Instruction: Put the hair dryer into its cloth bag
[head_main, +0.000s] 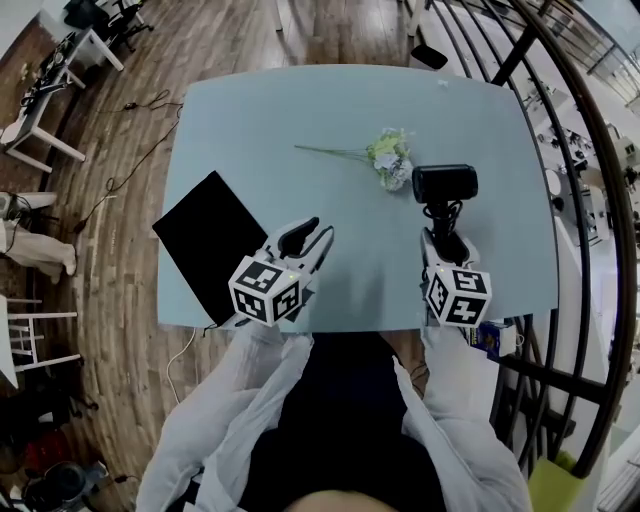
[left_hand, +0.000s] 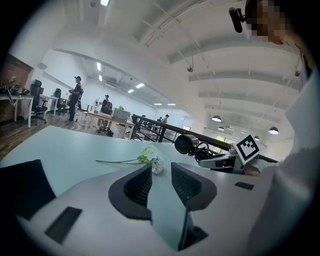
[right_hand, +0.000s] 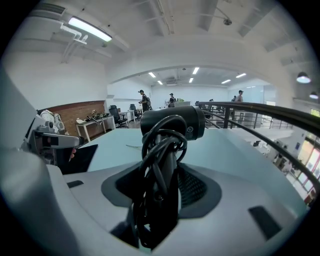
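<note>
Clamping hair dryer (right_hand: 175, 122) handle, right gripper (right_hand: 165, 177) fingers (right_hand: 196, 187) show plainly only close-up.

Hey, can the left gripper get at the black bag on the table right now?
Probably yes: the left gripper is empty, jaws apart, and the black bag lies flat right beside it with nothing between them.

black hair dryer (head_main: 445, 185) and black cloth bag (head_main: 210, 240), pale blue table (head_main: 300, 110); the flowers (head_main: 389, 160) look whitish with green stems.
</note>
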